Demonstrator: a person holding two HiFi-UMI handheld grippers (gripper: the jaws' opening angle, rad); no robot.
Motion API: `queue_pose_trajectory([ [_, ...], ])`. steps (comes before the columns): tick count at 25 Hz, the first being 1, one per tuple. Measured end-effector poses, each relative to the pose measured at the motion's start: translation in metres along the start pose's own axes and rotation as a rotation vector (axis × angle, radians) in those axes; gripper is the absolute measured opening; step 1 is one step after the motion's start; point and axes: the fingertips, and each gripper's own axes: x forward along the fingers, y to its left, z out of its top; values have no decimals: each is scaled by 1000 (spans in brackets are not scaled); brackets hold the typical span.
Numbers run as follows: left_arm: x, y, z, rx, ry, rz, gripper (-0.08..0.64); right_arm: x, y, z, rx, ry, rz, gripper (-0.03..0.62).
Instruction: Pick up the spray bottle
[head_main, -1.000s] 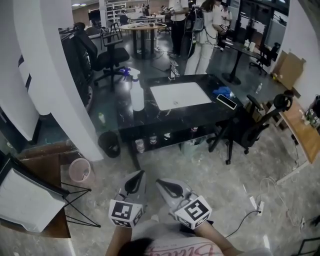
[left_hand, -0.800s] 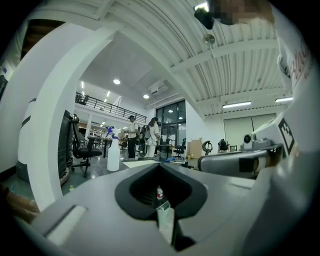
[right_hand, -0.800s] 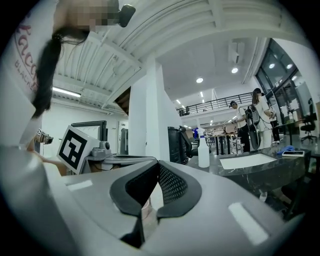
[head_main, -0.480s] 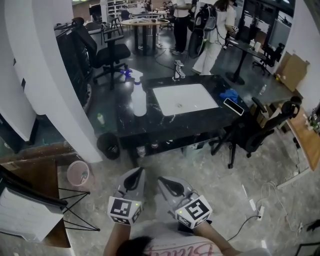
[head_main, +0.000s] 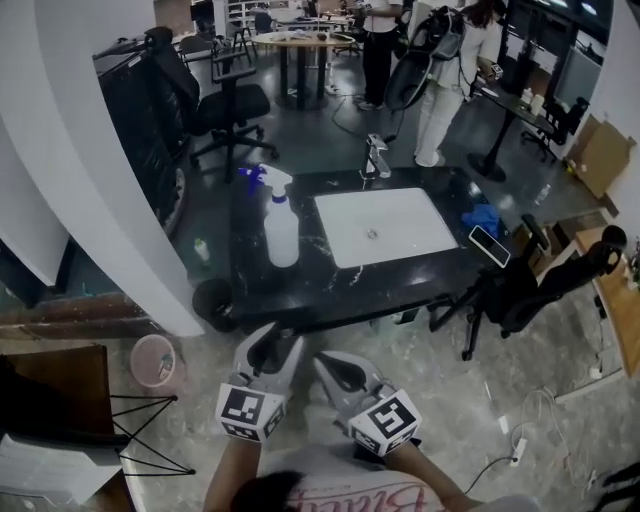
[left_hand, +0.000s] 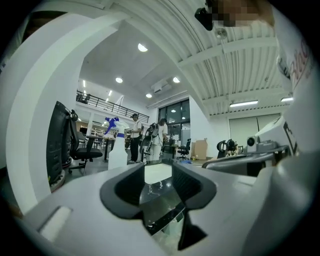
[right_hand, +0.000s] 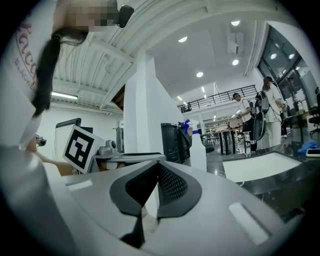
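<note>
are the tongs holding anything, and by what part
Nothing is held. The left tongs are opening on empty air, the right tongs are shut and empty; the spray bottle stands untouched on the counter.

Ahead of you, the spray bottle (head_main: 281, 225) stands on the worktop (head_main: 300, 290), left of the sink (head_main: 385, 226); a phone (head_main: 488, 246) lies at its right edge.

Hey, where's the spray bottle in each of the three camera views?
Head view: the spray bottle stands upper left of centre on the black counter, left of the white sink.
Left gripper view: bottle left of centre; sink to its right.
Right gripper view: bottle right of centre; sink further right.
Shared landmark: the white sink.
</note>
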Motion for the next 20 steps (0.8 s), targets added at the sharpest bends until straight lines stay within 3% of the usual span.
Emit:
queue_pose_trajectory([
  [8, 85, 59, -4, 56, 25, 89, 292, 57, -73, 21, -2, 6, 39, 2],
  [17, 151, 117, -33, 5, 51, 186, 507, 101, -134, 35, 0, -1, 42, 2],
  [20, 166, 128, -42, 2, 74, 200, 528, 109, -147, 35, 2, 3, 41, 2],
])
